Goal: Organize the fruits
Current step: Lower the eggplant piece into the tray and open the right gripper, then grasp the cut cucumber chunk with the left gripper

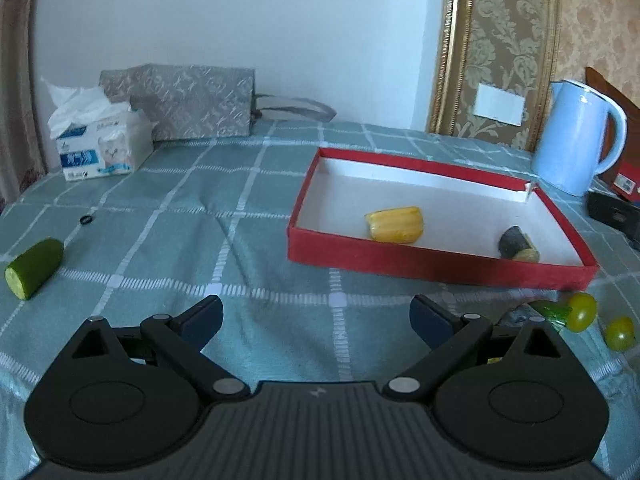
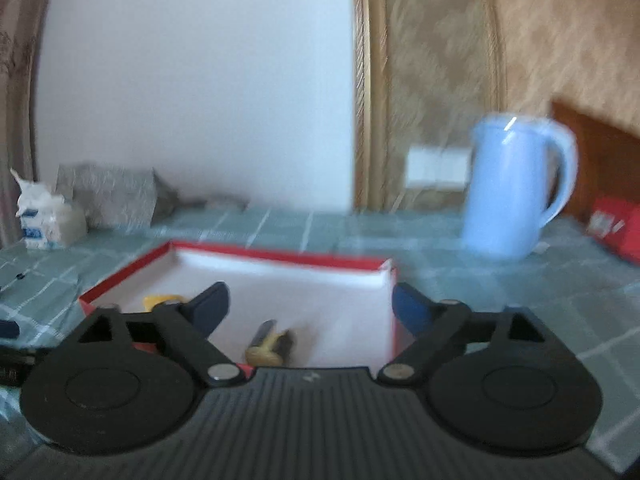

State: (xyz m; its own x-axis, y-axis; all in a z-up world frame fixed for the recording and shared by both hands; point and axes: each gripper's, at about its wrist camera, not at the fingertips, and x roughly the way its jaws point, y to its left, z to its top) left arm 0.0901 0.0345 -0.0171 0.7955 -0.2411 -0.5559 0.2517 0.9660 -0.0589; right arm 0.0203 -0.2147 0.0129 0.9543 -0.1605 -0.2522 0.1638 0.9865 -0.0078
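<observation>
A red box [image 1: 420, 266] with a white inside lies on the green checked cloth; in it are a yellow corn piece [image 1: 395, 224] and a dark cucumber stub [image 1: 517, 243]. My left gripper [image 1: 316, 316] hovers open over bare cloth in front of the box. A cut cucumber piece [image 1: 34, 267] lies at far left, and two green cherry tomatoes [image 1: 581, 311] sit at right. In the blurred right wrist view my right gripper [image 2: 310, 306] is open above the box [image 2: 272, 258], with the cucumber stub [image 2: 270, 343] lying free below and the corn [image 2: 162, 301] behind the left finger.
A blue kettle [image 1: 576, 138] stands behind the box at right. A tissue pack [image 1: 100, 142] and a grey patterned bag [image 1: 188, 100] sit at the back left. A small black ring [image 1: 86, 220] lies on the cloth. Dark objects [image 1: 614, 210] rest at far right.
</observation>
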